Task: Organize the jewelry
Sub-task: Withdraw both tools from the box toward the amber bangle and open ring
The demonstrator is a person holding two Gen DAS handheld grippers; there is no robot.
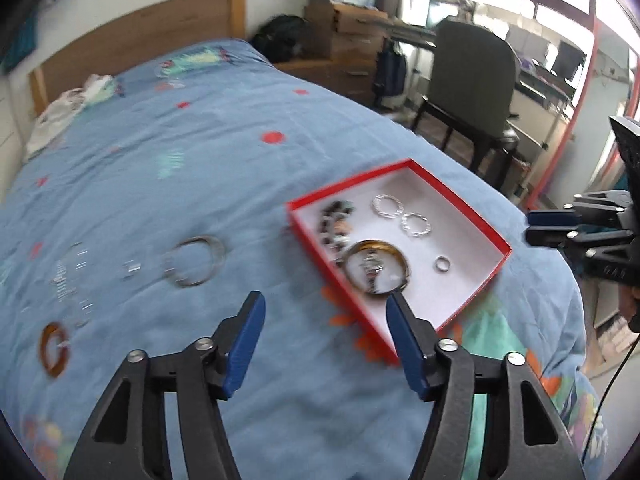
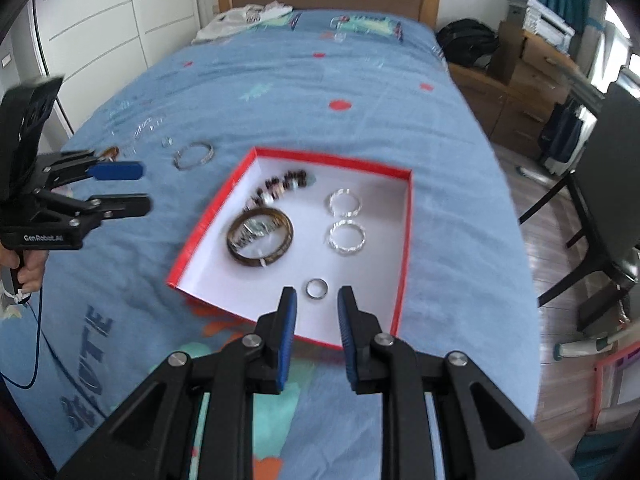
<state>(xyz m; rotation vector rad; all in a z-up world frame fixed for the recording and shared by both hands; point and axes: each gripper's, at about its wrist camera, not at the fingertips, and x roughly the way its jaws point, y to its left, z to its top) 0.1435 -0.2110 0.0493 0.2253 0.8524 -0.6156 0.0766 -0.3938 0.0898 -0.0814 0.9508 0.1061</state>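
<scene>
The red box sits mid-frame in the right wrist view on the blue bedspread, already holding a brown bangle with a small silvery piece inside it, a dark beaded bracelet, two twisted silver rings and a small plain ring. The left gripper stands well open with nothing between its pads, low in its own frame over the box's near left edge; the right gripper is as good as shut, and it grips nothing, the plain ring merely showing beyond its tips. By my reading one drop is finished and the next pick is due. Loose pieces wait at the left of the left wrist view: a silver bangle, an amber ring and some small glinting bits, too blurred to name. The next move calls for swinging the left gripper leftward, then lowering its jaws astride the silver bangle's rim. Open bedspread lies all round those pieces; the box walls are low, and the bed edge drops away at the right.
</scene>
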